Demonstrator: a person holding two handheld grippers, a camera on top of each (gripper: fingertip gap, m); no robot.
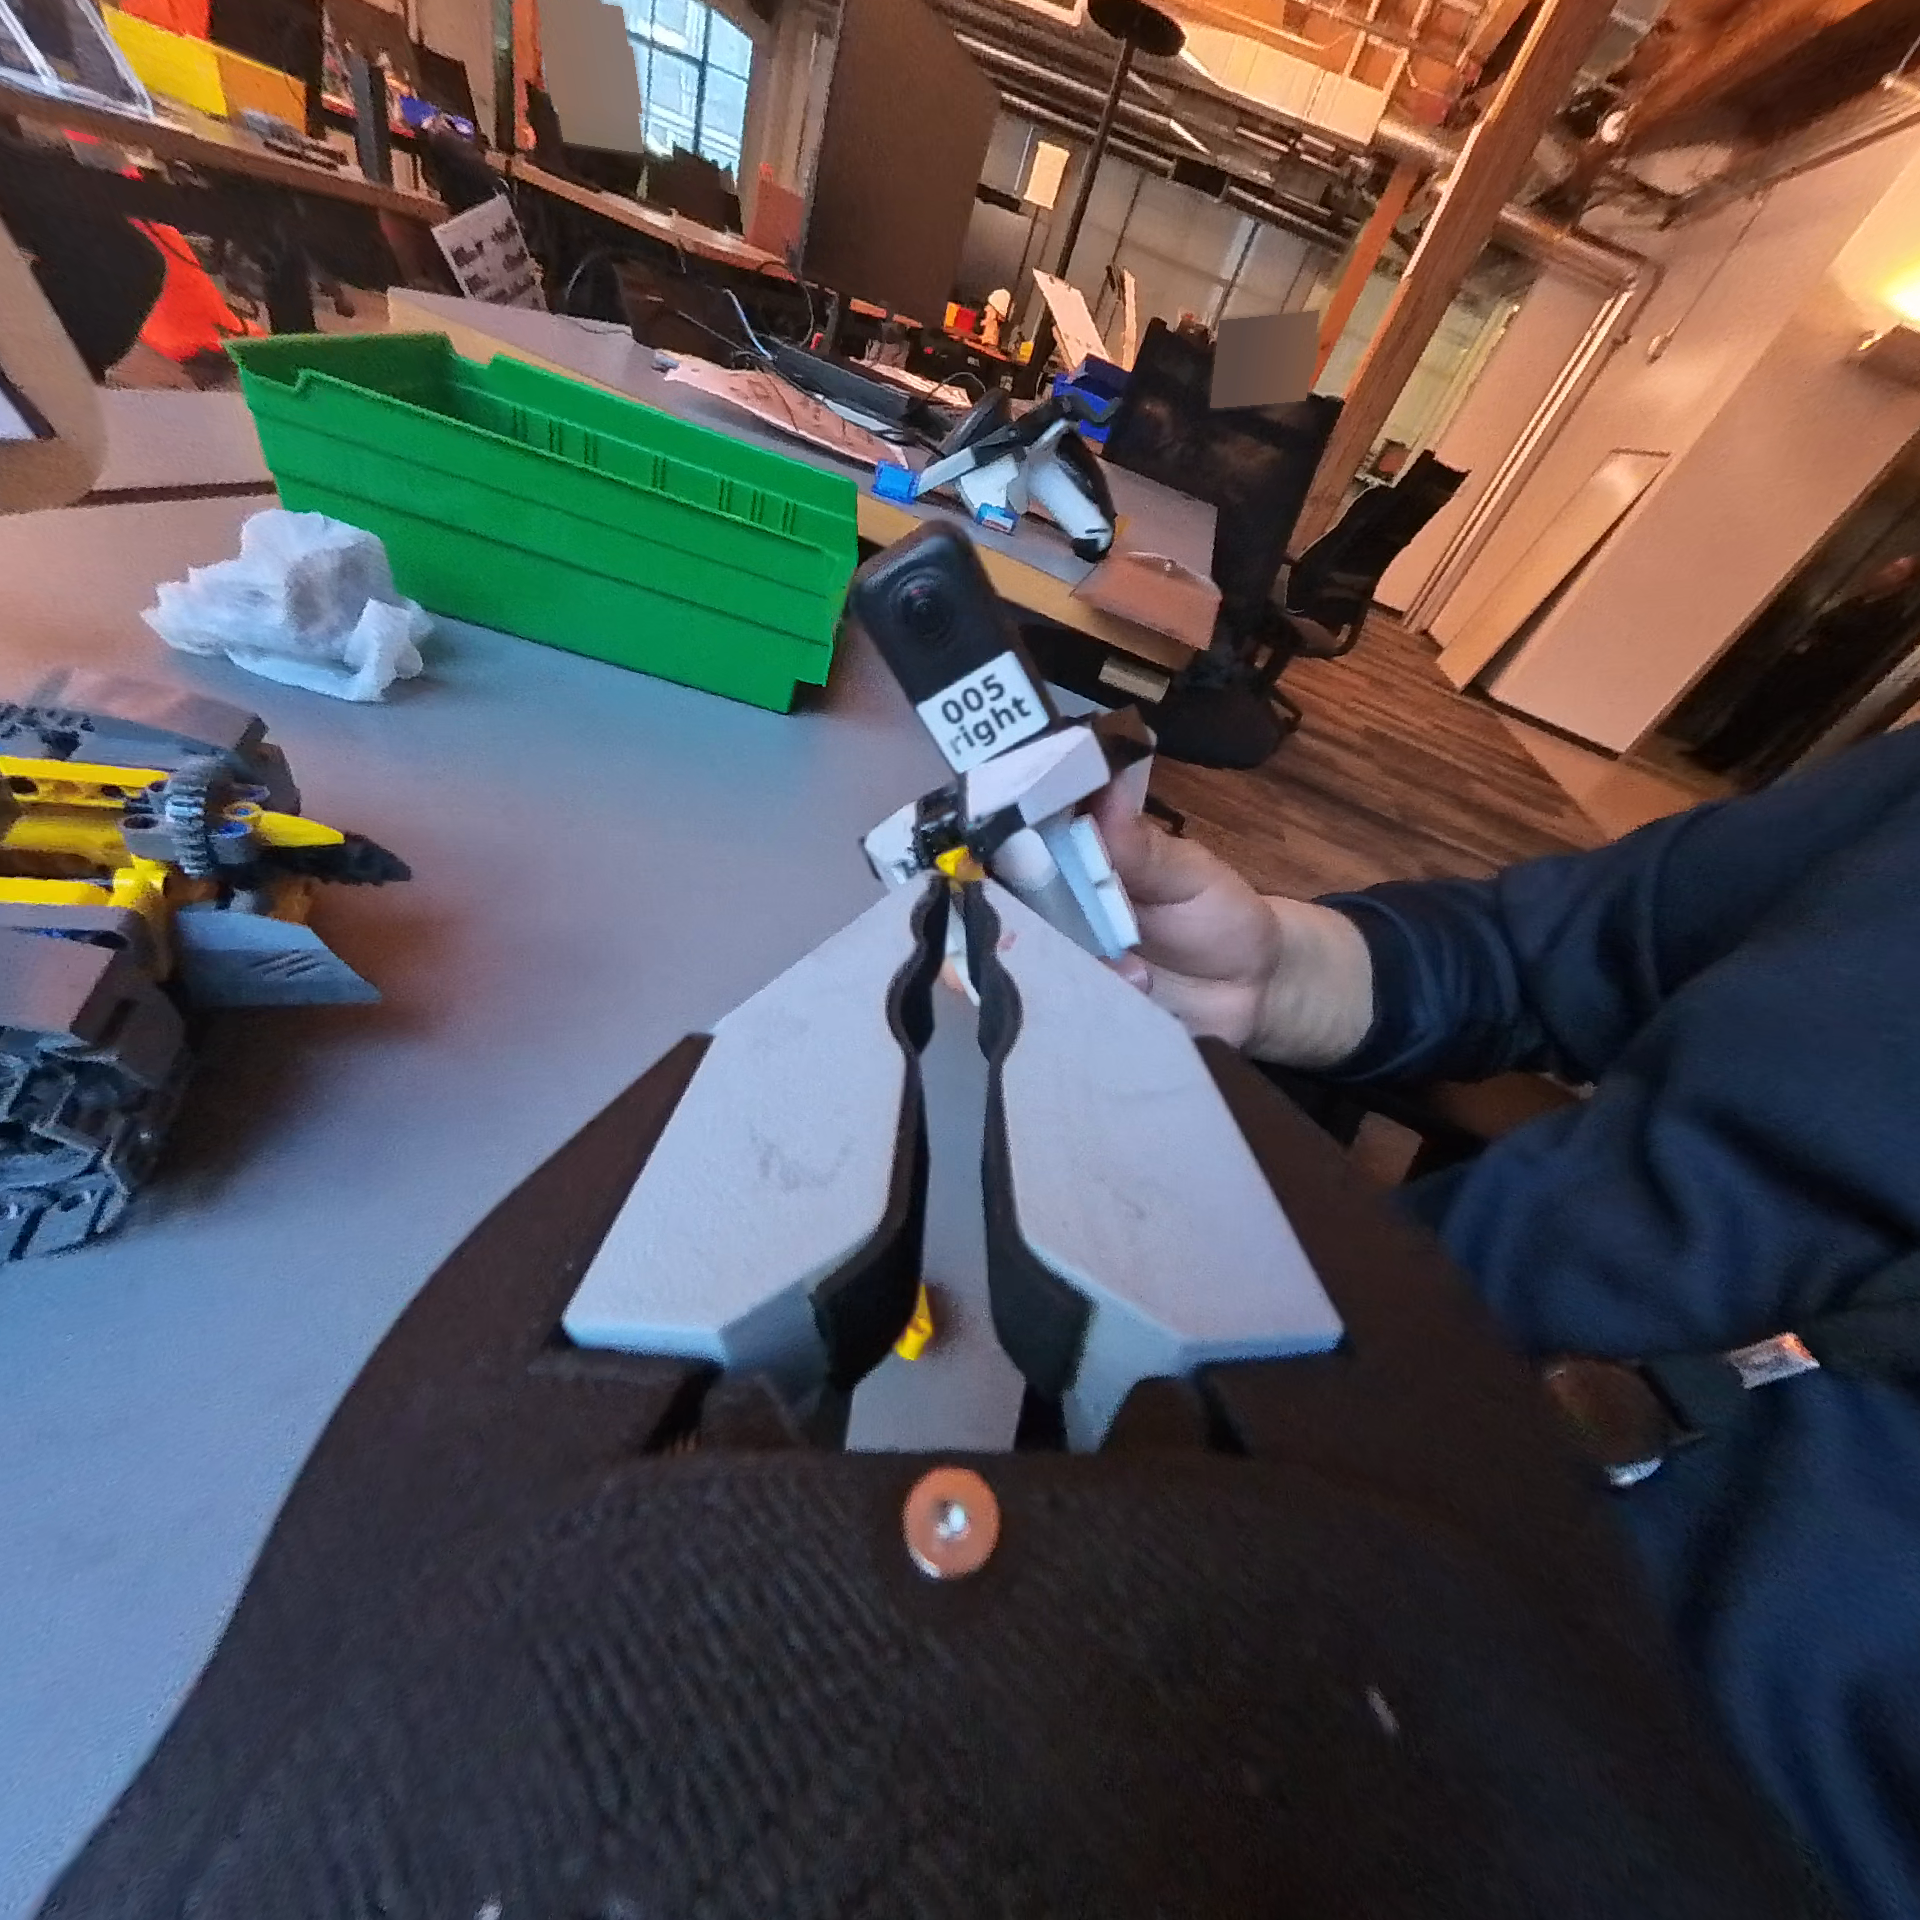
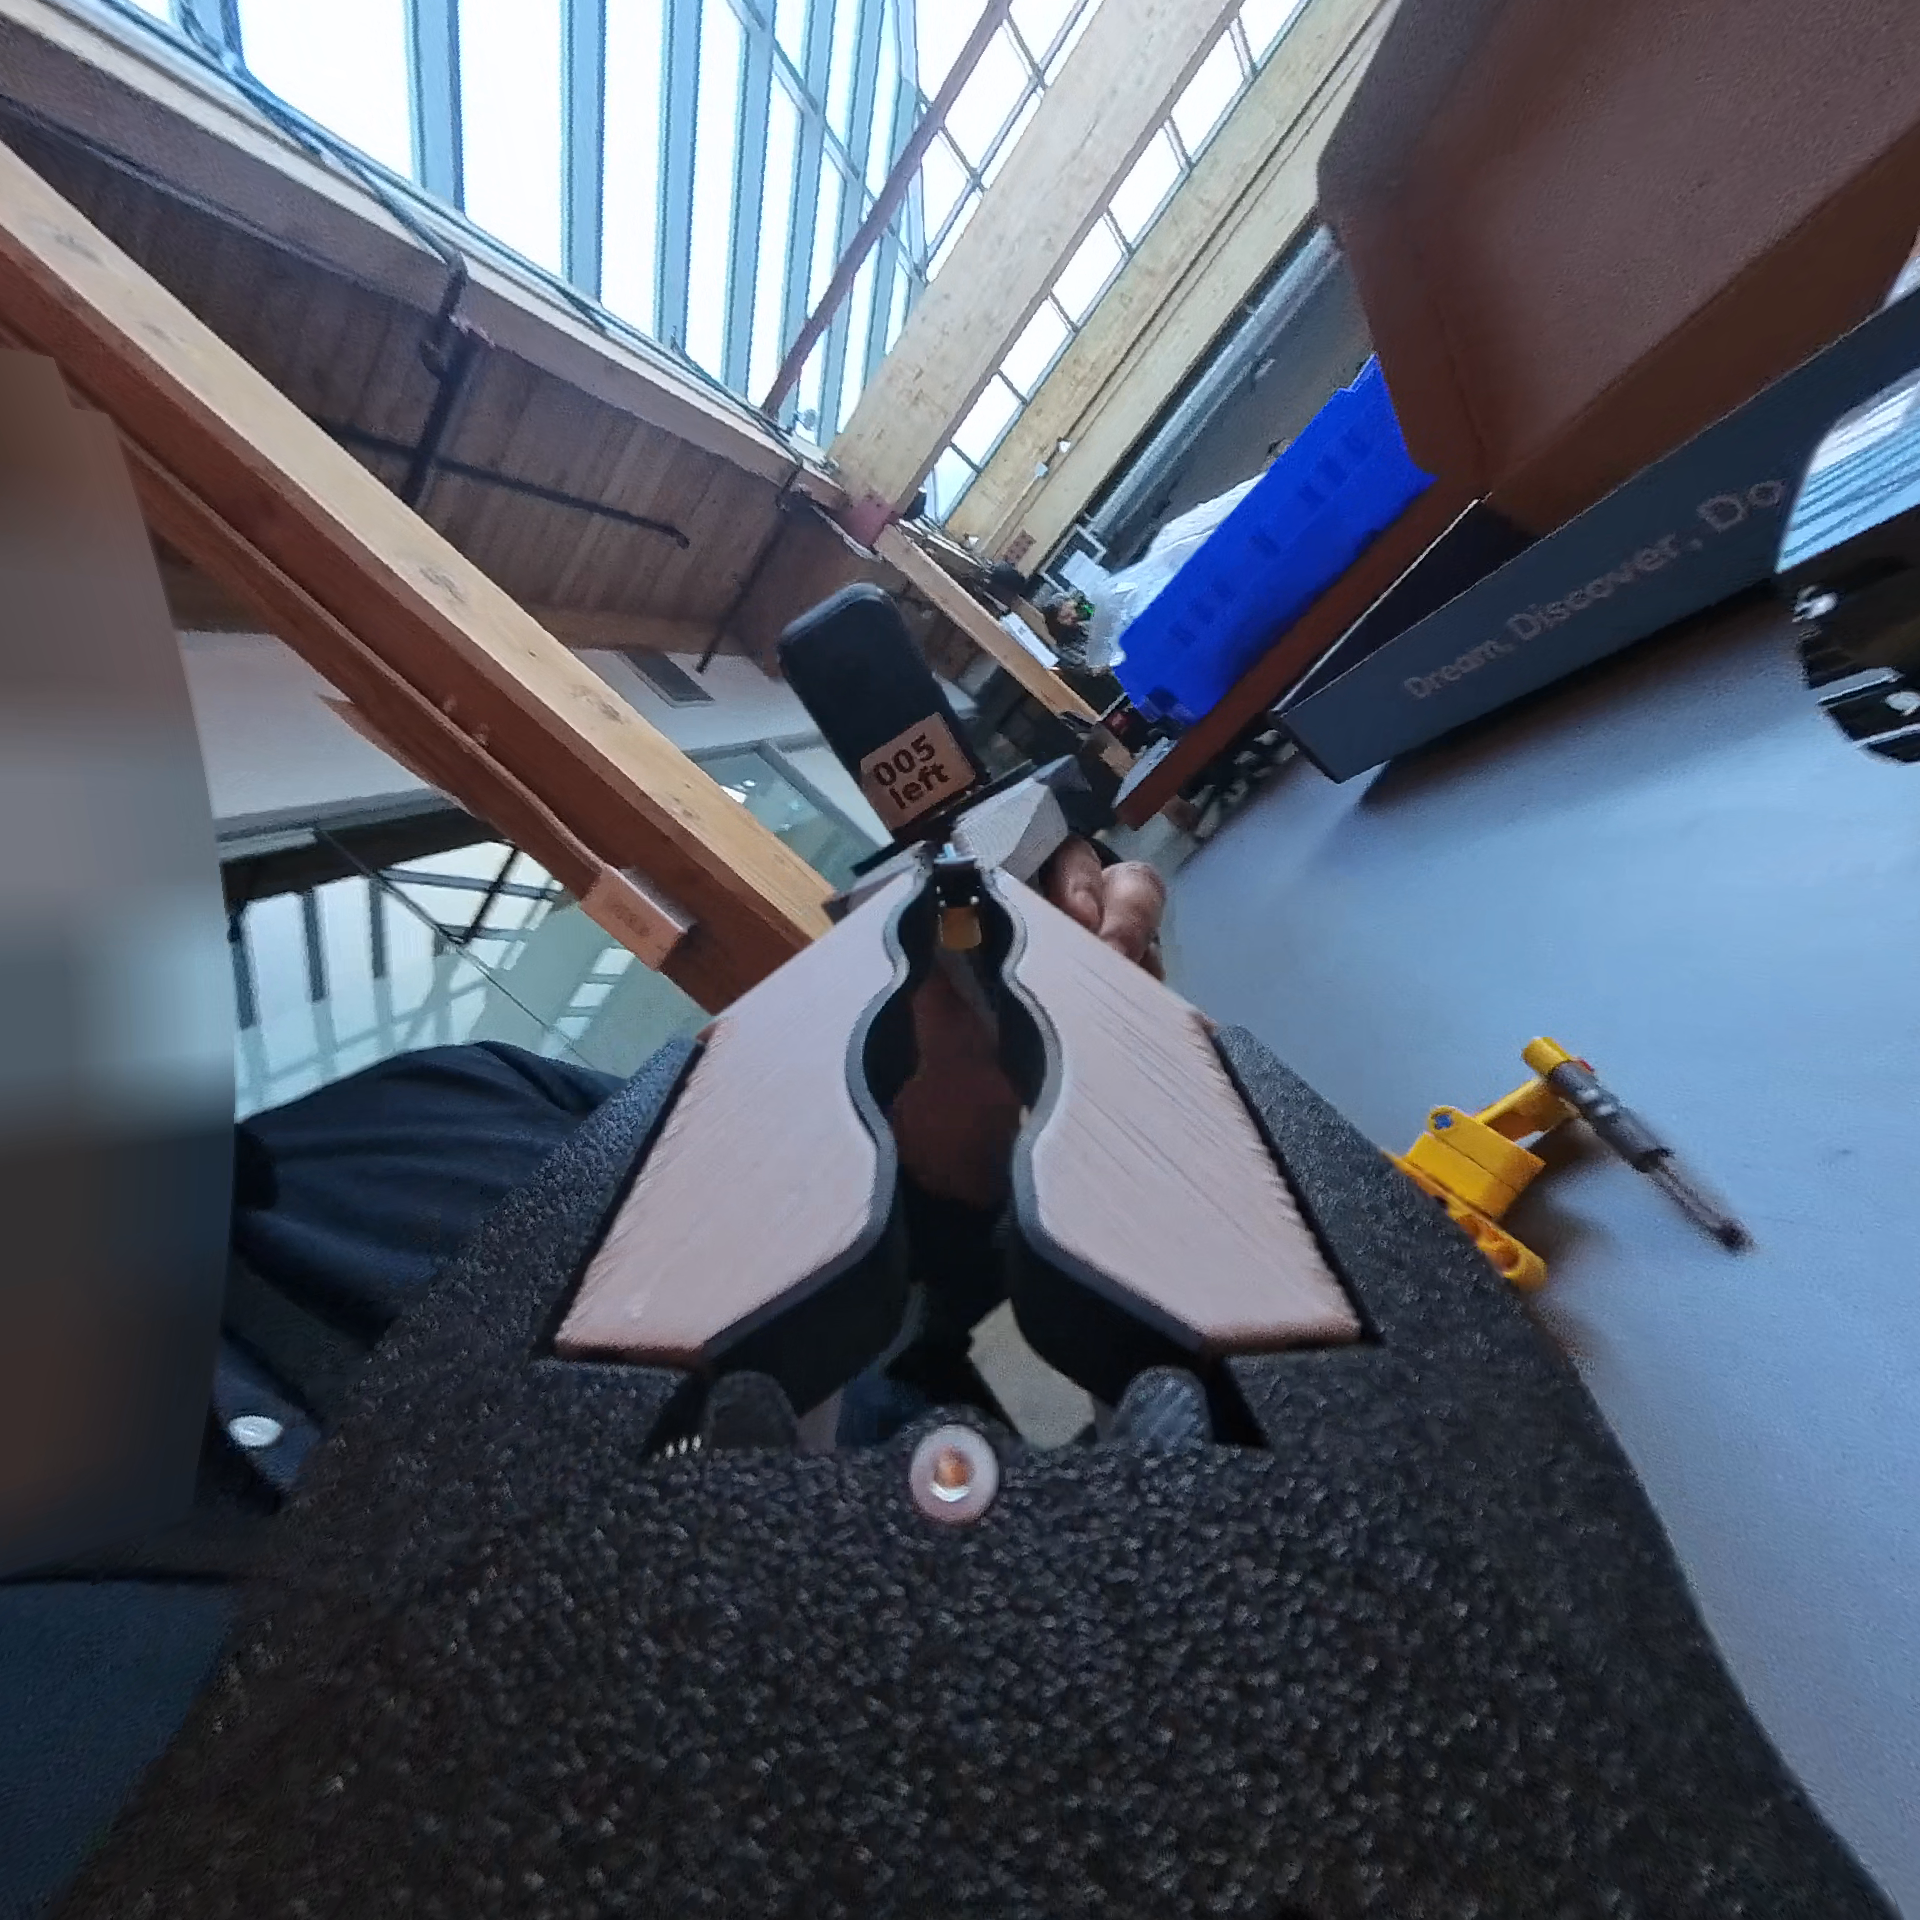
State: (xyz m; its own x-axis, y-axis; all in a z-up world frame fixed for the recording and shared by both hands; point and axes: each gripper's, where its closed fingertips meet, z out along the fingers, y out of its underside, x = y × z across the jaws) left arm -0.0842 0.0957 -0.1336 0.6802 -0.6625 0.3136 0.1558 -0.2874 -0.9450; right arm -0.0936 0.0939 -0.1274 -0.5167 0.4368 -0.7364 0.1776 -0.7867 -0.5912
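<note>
- Brick-built vehicle [image 1: 114, 935], yellow and grey, gears showing – near left on the counter [image 1: 623, 831], well apart from both tools; it looks parked aside rather than in use.
- White lumpy object [image 1: 291, 613] – farther left, just beside the green bin; what it is made of is not clear.
- Green bin [image 1: 540, 520], long, open-topped – far left of centre, its long side facing the tools, open side up, so its inside looks easy to reach from above.
- Loose yellow bit [image 1: 914, 1335] – on the counter under the left tool, mostly hidden by its fingers.
- Left tool [image 1: 951, 909] – centre, raised off the counter, fingers drawn close with only a thin slit between. Its tips meet the small piece, but whether they clamp it cannot be told.
- Small yellow-and-black piece [image 1: 956, 860] – centre, in the air just where the two tools meet tip to tip, likely so both can bear on it at once.
- Right tool [image 2: 954, 883] – facing the left one, fingers pressed in on the small piece near their tips.
- Hand [image 1: 1195, 935], dark sleeve behind – right of centre, wrapped round the right tool's handle.
- Yellow assembly with a grey axle [image 2: 1486, 1164] – lying flat on the counter to the right of the right tool, untouched.
- Blue bin [image 2: 1268, 561] – far right, beyond a dark box.
</note>
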